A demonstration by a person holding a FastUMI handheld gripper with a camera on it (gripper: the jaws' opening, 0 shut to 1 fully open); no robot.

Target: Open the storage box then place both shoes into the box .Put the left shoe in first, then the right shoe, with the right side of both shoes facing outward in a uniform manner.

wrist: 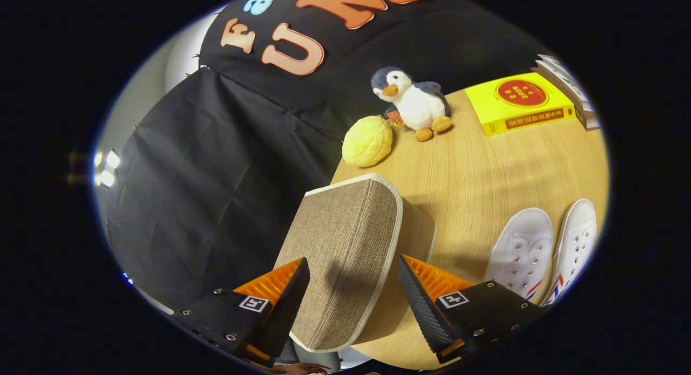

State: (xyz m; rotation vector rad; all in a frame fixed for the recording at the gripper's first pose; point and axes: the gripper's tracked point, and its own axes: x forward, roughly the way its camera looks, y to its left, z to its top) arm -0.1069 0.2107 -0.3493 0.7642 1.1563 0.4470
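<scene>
Gripper view: gripper point(353, 288) fingers spread wide, storage box point(345, 256) lid panel between them, neither finger clearly pressing on it. Box fabric-covered, pale trim, stands on wooden table point(486, 175) at table's near corner. Two white shoes point(542, 253) side by side on table, to right of right finger. Well beyond fingers: yellow bun-shaped toy point(368, 141), plush penguin point(413, 102), yellow book point(518, 102).

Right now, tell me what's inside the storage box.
Cannot be seen: the storage box's fabric lid covers it, lying between the open gripper's fingers. Both white shoes sit outside on the table.
</scene>
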